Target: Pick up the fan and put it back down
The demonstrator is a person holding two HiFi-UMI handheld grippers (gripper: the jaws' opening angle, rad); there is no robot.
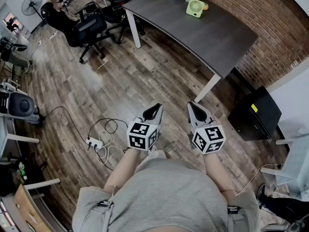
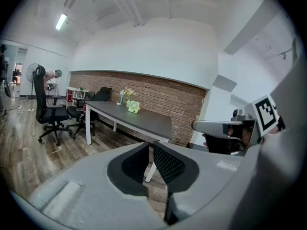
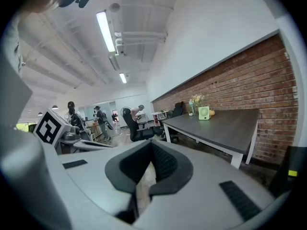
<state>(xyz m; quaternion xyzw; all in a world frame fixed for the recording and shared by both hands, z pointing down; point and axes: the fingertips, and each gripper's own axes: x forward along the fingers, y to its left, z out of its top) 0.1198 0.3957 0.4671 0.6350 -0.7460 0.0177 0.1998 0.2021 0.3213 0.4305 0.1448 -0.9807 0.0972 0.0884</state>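
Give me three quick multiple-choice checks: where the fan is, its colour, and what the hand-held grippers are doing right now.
1. Where is the fan?
A. on the floor
B. on the table, at its far end by the brick wall
C. on a chair

2. What colour is the fan?
A. light green
B. red
C. black

3. How do the left hand-held gripper and the right hand-held gripper stand?
A. both wide open
B. both shut and empty
C. one shut on the fan

Answers:
1 B: the fan stands on the dark tabletop close to the wall.
2 A: its housing shows pale green in all three views.
3 B: each gripper view shows its jaws together with nothing between them, well short of the table.
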